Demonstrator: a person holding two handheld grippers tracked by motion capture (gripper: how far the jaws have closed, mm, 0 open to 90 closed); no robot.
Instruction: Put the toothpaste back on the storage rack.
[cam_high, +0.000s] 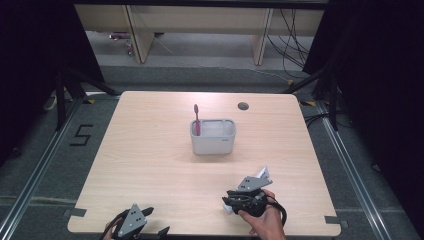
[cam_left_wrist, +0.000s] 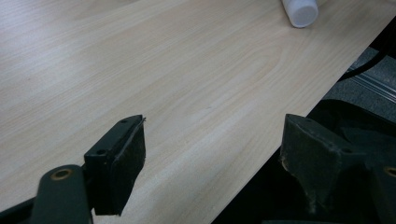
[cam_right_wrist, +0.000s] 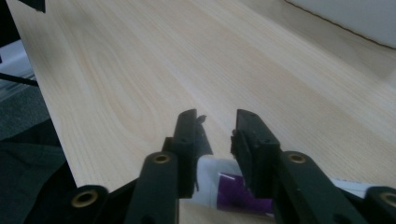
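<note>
The right gripper (cam_right_wrist: 218, 122), its jaws narrowed around a white and purple tube (cam_right_wrist: 233, 186) near the table's (cam_high: 150, 165) front edge, barely seemed to pinch it, so the tube might have slipped free, while the left gripper (cam_left_wrist: 210, 144) hung wide and empty.

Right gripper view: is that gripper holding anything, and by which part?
A white and purple tube sits between its jaws, near their base; whether the pads actually grip it cannot be told.
</note>
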